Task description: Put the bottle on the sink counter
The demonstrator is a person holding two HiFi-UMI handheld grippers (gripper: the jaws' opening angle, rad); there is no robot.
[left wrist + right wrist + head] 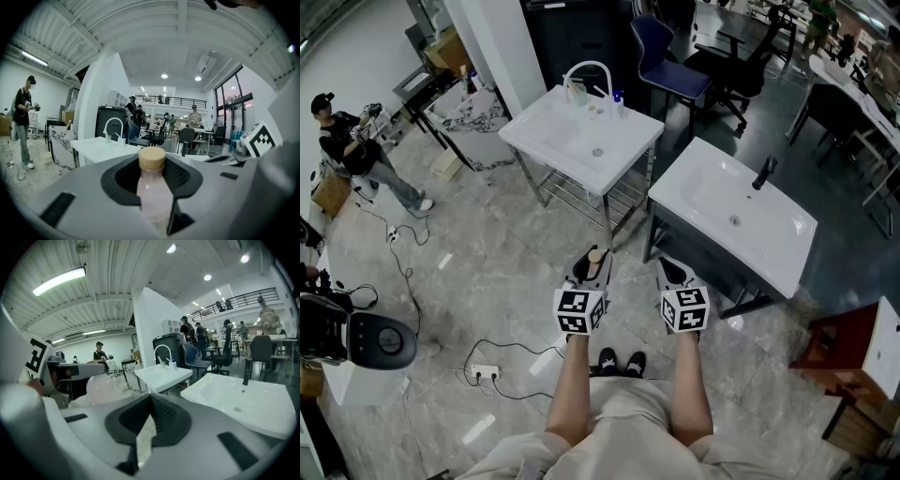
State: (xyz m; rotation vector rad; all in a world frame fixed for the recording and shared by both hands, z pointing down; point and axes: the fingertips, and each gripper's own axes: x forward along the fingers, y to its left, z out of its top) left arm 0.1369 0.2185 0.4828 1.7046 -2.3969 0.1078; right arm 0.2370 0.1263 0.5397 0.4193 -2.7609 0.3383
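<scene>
My head camera: standing height, looking steeply down. Cameras on left gripper and right gripper: close behind jaws, facing forward. All share left-hand sink.

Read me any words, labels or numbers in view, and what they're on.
Readable text: none.
Left black-and-white marker cube, right marker cube: patterns, not words.
Pale pink plastic bottle with tan cap: no label showing.
Small items on the far white sink: too small.
</scene>
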